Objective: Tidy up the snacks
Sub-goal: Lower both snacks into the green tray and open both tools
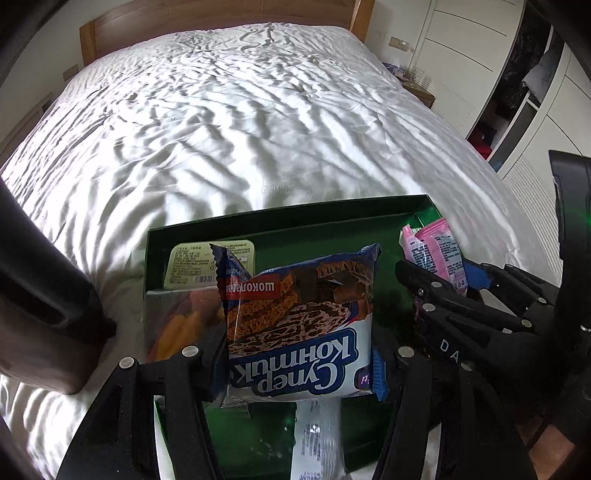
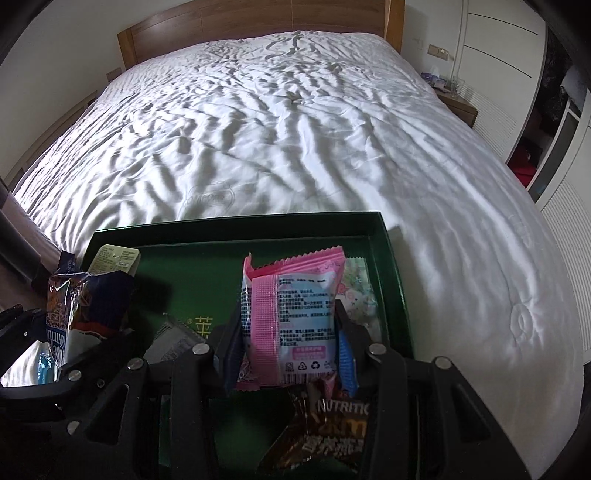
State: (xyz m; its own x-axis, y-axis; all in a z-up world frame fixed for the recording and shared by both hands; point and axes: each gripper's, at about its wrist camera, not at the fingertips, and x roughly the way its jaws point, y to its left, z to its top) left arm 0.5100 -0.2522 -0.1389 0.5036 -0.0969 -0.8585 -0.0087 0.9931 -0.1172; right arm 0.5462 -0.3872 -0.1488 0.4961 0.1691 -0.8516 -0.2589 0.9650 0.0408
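My left gripper (image 1: 299,363) is shut on a blue and white chocolate wafer packet (image 1: 299,314), held upright over a green box (image 1: 295,212) on the bed. My right gripper (image 2: 290,350) is shut on a pink snack packet (image 2: 291,314) over the right half of the same green box (image 2: 236,221). Each view shows the other hand too: the pink packet (image 1: 436,251) at the right, the blue packet (image 2: 85,295) at the left. In the box lie a pale yellow packet (image 1: 210,264), a silver and orange packet (image 1: 181,321), a white packet (image 1: 317,439), a brown bar packet (image 2: 332,432) and a pale flowered packet (image 2: 356,295).
The box rests near the foot of a wide bed with a wrinkled white quilt (image 2: 277,129) and a wooden headboard (image 2: 251,26). A nightstand (image 2: 456,101) and white wardrobes (image 2: 509,55) stand to the right. A dark brown shape (image 1: 44,332) fills the left edge.
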